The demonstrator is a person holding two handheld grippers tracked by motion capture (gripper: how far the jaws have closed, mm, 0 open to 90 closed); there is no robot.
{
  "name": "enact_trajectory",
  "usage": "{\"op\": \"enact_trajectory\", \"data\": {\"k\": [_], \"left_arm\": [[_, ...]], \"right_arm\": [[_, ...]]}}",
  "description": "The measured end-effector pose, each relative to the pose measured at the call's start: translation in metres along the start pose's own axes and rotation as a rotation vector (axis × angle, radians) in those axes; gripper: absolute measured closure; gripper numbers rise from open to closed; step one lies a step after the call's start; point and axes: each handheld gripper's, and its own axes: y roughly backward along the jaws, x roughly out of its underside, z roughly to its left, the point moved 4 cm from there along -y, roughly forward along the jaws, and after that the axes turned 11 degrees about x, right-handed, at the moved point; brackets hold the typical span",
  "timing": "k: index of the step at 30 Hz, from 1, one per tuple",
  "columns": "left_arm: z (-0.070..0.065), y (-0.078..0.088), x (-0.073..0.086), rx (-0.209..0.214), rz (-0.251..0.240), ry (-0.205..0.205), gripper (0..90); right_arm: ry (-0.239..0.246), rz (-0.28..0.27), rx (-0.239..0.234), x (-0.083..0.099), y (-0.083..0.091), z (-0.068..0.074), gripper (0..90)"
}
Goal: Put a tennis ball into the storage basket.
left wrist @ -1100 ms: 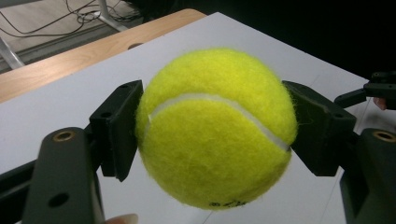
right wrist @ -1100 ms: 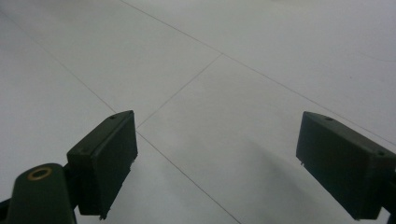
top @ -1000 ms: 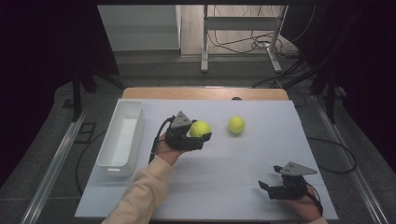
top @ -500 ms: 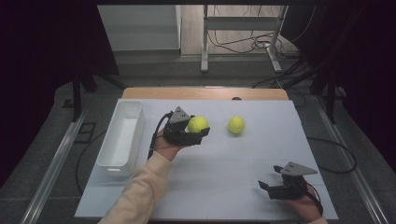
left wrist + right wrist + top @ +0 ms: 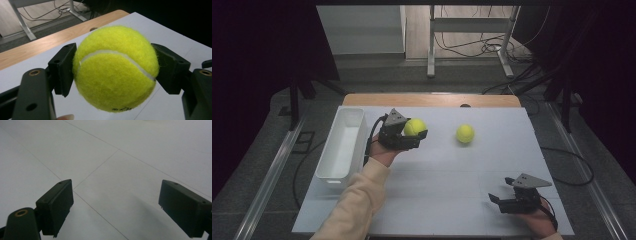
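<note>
A yellow tennis ball (image 5: 414,127) is held above the white table top (image 5: 437,170), with my left gripper (image 5: 416,134) shut on it. In the left gripper view the ball (image 5: 116,67) sits between the two black pads (image 5: 63,67), pressed on both sides. A second tennis ball (image 5: 465,133) lies on the table to the right of it. My right gripper (image 5: 496,199) rests at the near right of the table, its jaws wide apart and pointing left; its own view shows nothing between the pads (image 5: 56,205).
A long white bin (image 5: 341,145) stands along the left side of the table, just left of my left hand. A wooden strip (image 5: 432,100) edges the far side. Cables and a metal stand (image 5: 472,30) are on the floor beyond.
My left gripper has carried the ball a little to the left and away from me, toward the bin. The right gripper has kept still.
</note>
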Motion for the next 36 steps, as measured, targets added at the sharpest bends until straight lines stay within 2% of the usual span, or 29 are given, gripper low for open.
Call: {"op": "enact_trajectory", "data": {"k": [36], "left_arm": [[0.043, 0.046, -0.008, -0.13, -0.032, 0.047, 26.5]], "right_arm": [[-0.008, -0.005, 0.008, -0.001, 0.001, -0.001, 13.0]]}}
